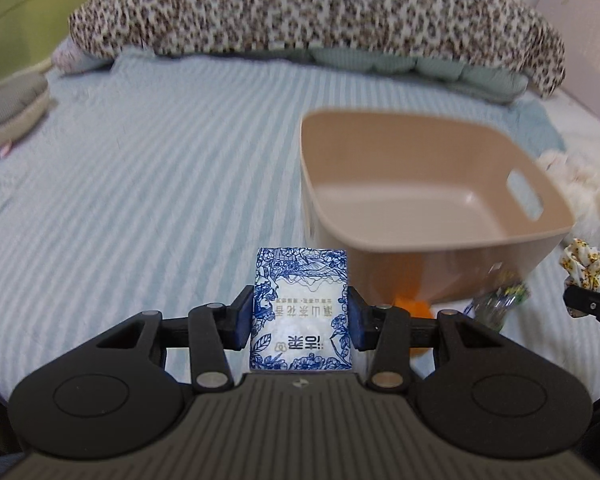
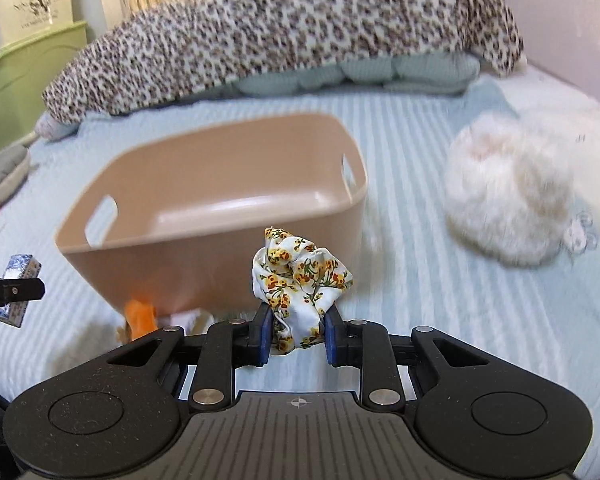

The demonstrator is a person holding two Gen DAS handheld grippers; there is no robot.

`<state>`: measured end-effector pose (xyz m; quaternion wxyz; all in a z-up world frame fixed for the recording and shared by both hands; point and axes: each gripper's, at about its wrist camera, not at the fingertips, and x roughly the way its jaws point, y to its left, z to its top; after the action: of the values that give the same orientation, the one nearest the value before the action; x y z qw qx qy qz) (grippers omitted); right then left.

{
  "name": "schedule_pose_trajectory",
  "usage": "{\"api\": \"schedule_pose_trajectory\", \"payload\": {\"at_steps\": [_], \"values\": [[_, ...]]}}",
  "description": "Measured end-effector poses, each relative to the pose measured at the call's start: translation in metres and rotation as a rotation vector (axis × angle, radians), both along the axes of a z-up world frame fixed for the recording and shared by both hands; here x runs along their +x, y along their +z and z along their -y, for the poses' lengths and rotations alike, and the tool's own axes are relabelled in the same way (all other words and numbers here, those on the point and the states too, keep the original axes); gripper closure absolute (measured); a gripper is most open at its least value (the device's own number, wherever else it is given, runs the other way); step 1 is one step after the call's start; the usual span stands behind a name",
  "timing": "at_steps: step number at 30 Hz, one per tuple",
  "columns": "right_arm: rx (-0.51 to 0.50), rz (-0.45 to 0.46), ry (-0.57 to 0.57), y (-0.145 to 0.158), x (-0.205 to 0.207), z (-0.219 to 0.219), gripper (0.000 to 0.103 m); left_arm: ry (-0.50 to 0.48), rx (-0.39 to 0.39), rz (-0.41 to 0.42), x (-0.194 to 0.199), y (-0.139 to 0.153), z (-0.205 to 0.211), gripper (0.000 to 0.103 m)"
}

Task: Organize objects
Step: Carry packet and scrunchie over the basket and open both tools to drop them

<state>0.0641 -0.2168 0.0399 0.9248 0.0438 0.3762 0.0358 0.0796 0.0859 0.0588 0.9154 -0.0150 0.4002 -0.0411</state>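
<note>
We are working over a bed with a pale blue striped sheet [image 1: 140, 168], a wall behind it.

Nearest in the left wrist view, the left gripper [image 1: 300, 320] is clamped on a tissue pack [image 1: 300, 312], blue-and-white with a floral print and Chinese lettering. Its pads [image 1: 244, 320] press both sides of the pack, which stands clear above the sheet. In the right wrist view the same pack shows at the far left edge, held in the air.

Nearest in the right wrist view, the right gripper [image 2: 296, 332] is closed on a scrunchie [image 2: 300, 280], white with yellow flowers. The cloth bulges above the fingers [image 2: 264, 332].

Just beyond both grippers stands a tan bin [image 2: 172, 256] with a handle slot in each end wall. We see nothing inside it in either view. An orange thing [image 2: 140, 316] lies on the sheet at the bin's near wall; it is blurred, so we cannot say what it is. In the left wrist view a shiny, multicoloured item [image 1: 496, 300] lies near the bin's near corner, also too blurred to identify.

To the right of the bin, apart from it, sits a white fluffy thing [image 2: 508, 200].

Farthest back, a leopard-print blanket [image 2: 284, 28] lies over a pale green pillow [image 2: 380, 74]. At the far left stands a green container [image 2: 24, 76], with a grey cushion [image 2: 0, 176] in front of it.
</note>
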Motion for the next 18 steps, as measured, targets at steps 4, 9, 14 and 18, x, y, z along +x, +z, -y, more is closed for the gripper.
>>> {"api": "schedule_pose_trajectory", "payload": {"at_steps": [4,9,14,18], "values": [[-0.013,0.063,0.009,0.022,0.009,0.002,0.08,-0.006,0.002,0.07,0.001,0.025,0.008,0.055],[-0.057,0.126,0.02,0.04,0.025,0.001,0.079,-0.026,0.032,0.125,0.016,0.043,0.027,0.055],[-0.04,0.133,0.027,0.044,0.052,0.002,0.079,-0.049,0.065,0.149,0.036,0.046,0.05,0.055],[-0.055,0.126,0.042,0.038,0.071,-0.003,0.079,-0.058,0.079,0.126,0.058,0.036,0.065,0.055]]}}
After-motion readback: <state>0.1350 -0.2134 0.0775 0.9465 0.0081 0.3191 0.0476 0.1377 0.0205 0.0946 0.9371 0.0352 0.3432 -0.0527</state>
